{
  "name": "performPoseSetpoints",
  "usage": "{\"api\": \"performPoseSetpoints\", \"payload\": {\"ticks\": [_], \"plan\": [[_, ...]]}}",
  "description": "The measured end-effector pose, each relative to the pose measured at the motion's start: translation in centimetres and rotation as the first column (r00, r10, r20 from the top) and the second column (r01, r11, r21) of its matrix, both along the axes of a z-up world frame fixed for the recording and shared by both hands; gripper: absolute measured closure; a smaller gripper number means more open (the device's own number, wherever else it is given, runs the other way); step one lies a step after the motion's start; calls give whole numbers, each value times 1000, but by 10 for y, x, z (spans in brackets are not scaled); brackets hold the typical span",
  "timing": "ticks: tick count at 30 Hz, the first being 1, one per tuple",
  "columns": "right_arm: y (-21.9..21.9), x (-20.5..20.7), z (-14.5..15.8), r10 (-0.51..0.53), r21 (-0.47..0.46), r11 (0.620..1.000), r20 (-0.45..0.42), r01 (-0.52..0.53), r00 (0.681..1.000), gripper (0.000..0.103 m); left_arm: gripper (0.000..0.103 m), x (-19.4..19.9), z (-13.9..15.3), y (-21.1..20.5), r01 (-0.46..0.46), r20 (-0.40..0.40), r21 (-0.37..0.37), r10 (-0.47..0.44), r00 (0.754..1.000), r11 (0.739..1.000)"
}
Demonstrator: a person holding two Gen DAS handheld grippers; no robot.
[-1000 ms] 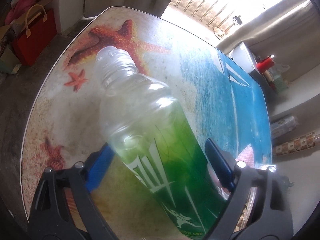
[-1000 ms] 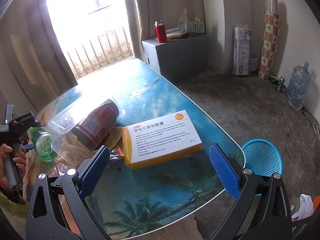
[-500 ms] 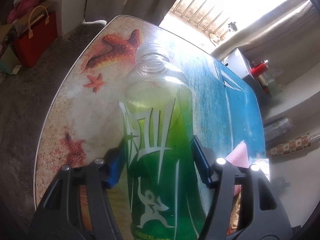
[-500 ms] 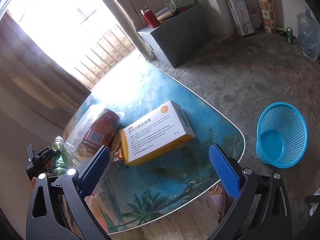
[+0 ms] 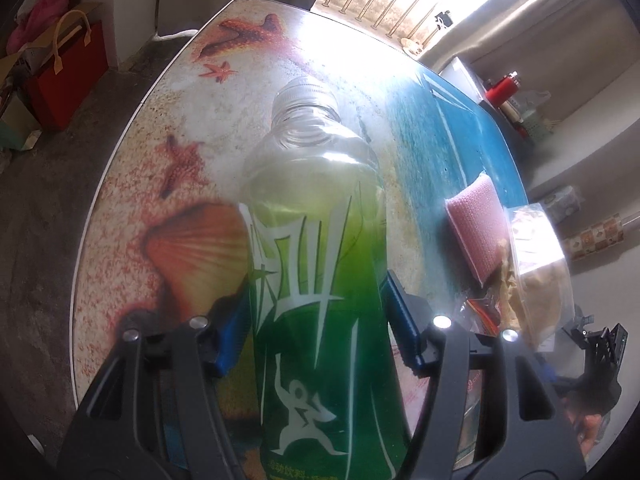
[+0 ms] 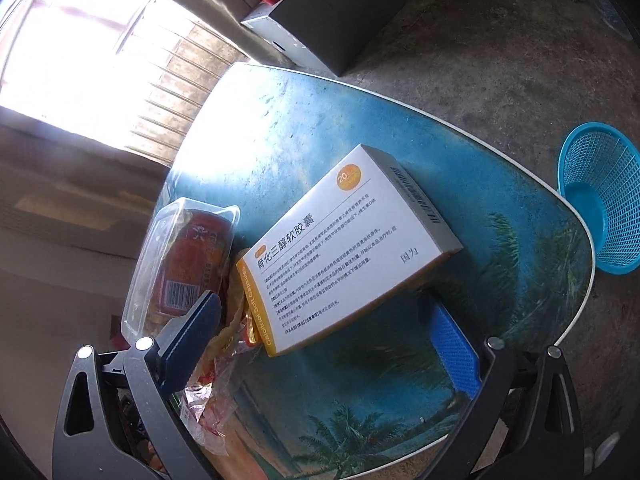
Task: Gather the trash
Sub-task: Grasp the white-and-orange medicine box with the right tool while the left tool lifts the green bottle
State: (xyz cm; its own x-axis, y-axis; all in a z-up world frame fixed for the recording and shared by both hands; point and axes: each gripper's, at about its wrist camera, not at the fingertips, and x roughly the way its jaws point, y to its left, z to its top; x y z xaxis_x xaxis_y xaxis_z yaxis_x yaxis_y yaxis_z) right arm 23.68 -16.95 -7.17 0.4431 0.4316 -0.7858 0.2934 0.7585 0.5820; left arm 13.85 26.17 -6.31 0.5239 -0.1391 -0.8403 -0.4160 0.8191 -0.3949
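the table (image 5: 132, 184), printed with a beach scene, carries the trash at its near end; a second ago the bottle lay slanted across the left view with the blue pads well apart on either side, and now it points straight ahead, cap far, with both pads pressed to its green label

the blue basket (image 6: 600, 196) sits on the floor just off the table's right edge, and it has come into the right view only over the last second as that camera swung down toward the table

the white and orange medicine box (image 6: 352, 248) lies flat in the middle, untouched, with a clear tray (image 6: 176, 256) holding a red can to its left and crumpled wrappers (image 6: 224, 344) near it

the green bottle (image 5: 320, 280) is off the table, gripped by the left tongs (image 5: 316, 328), so the first pickup looks done and the drop into the basket is likely next

the right tongs (image 6: 320, 344) hang wide, holding nothing, aimed at the box
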Motion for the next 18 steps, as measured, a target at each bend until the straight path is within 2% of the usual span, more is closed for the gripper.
{"api": "performPoseSetpoints", "payload": {"ticks": [4,7,11,15,18], "plan": [[10,28,5,16,-120,993,20,-13,1000,6,44,-3,-1,-10,17,3,-7,-17,1000,1000],[20,48,7,58,-231,971,17,-53,998,6,44,-3,-1,-13,26,3,-14,-26,1000,1000],[39,63,6,172,-392,907,3,-157,985,6,44,-4,0,-16,28,4,-12,-28,1000,1000],[46,64,7,266,-449,866,39,-221,963,8,44,-5,0,-16,31,4,-11,-31,1000,999],[47,57,15,360,-507,812,45,-289,932,12,44,-5,-1,-16,34,3,-12,-34,999,999]]}}
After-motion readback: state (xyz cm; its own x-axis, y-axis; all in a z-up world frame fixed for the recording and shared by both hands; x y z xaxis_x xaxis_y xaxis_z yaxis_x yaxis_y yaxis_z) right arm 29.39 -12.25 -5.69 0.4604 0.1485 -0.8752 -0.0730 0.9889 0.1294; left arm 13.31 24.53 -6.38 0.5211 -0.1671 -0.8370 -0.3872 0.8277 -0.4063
